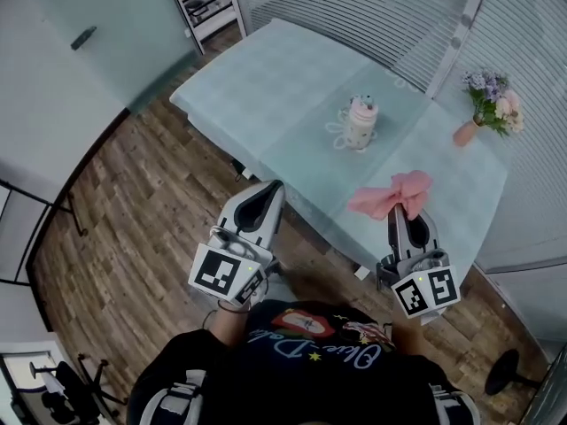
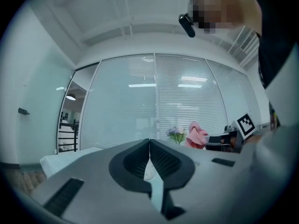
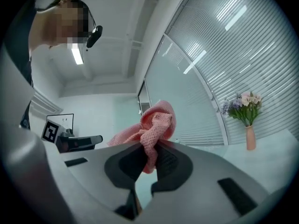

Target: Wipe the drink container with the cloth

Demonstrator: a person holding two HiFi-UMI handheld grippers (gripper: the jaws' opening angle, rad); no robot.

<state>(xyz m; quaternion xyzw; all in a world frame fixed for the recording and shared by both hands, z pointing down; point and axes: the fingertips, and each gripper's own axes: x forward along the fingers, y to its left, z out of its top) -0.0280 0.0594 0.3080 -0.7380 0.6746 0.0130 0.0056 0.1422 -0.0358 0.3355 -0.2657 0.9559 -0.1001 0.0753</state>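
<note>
A pale drink container (image 1: 360,122) with a looped strap stands in the middle of the light table (image 1: 266,87). A pink cloth (image 1: 394,193) hangs from my right gripper (image 1: 407,209), which is shut on it above the table's near edge; in the right gripper view the pink cloth (image 3: 154,129) bunches out between the jaws of that gripper (image 3: 150,146). My left gripper (image 1: 276,187) is held near the table's front edge, shut and empty, its jaws meeting in the left gripper view (image 2: 149,141). Both grippers are well short of the container.
A small vase of flowers (image 1: 490,104) stands at the table's far right corner. Glass walls with blinds (image 1: 372,7) run behind the table. A shelf rack (image 1: 204,3) is at the back left. Wooden floor (image 1: 133,220) lies left of the table.
</note>
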